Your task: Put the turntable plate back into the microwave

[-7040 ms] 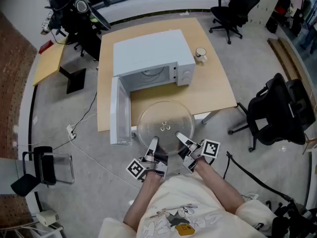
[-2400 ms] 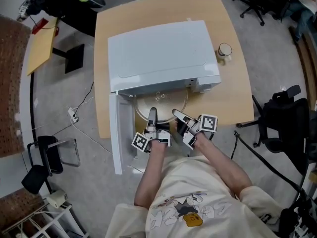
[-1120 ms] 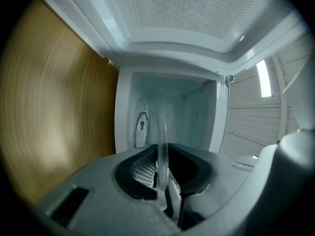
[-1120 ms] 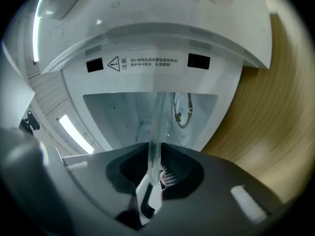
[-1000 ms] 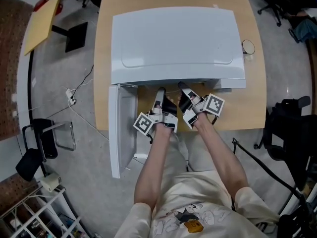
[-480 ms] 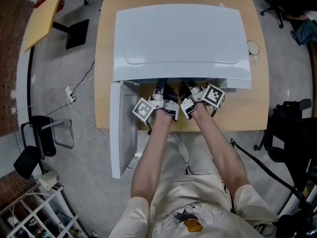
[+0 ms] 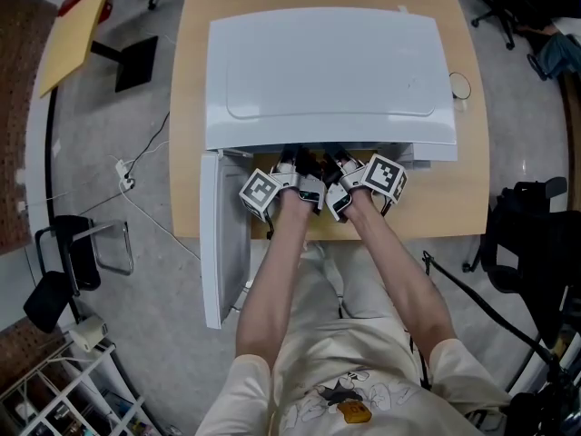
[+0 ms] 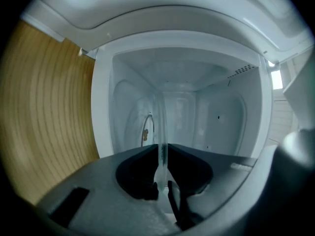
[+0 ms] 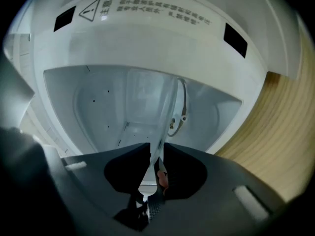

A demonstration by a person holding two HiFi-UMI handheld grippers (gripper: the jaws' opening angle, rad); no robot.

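Now that the plate (image 8: 160,127) has slid inside the microwave (image 7: 327,71) — L gripper (image 8: 161,154) closing on its rim, R gripper (image 9: 155,151) opening round it — seating's nr done.

Wooden table (image 7: 189,107), perhaps a mug (image 7: 460,86), black office chair (image 7: 526,234), floor cable (image 7: 123,178).

A light wooden desk (image 7: 188,107) carries a white box-shaped microwave (image 7: 327,71), which covers most of its top. Bare wood shows in a strip left of the microwave and in bands to its right and front. A small pale cup (image 7: 463,87) stands just right of the microwave, partly hidden by it. The microwave's white door (image 7: 222,243) hangs open past the desk's near edge.
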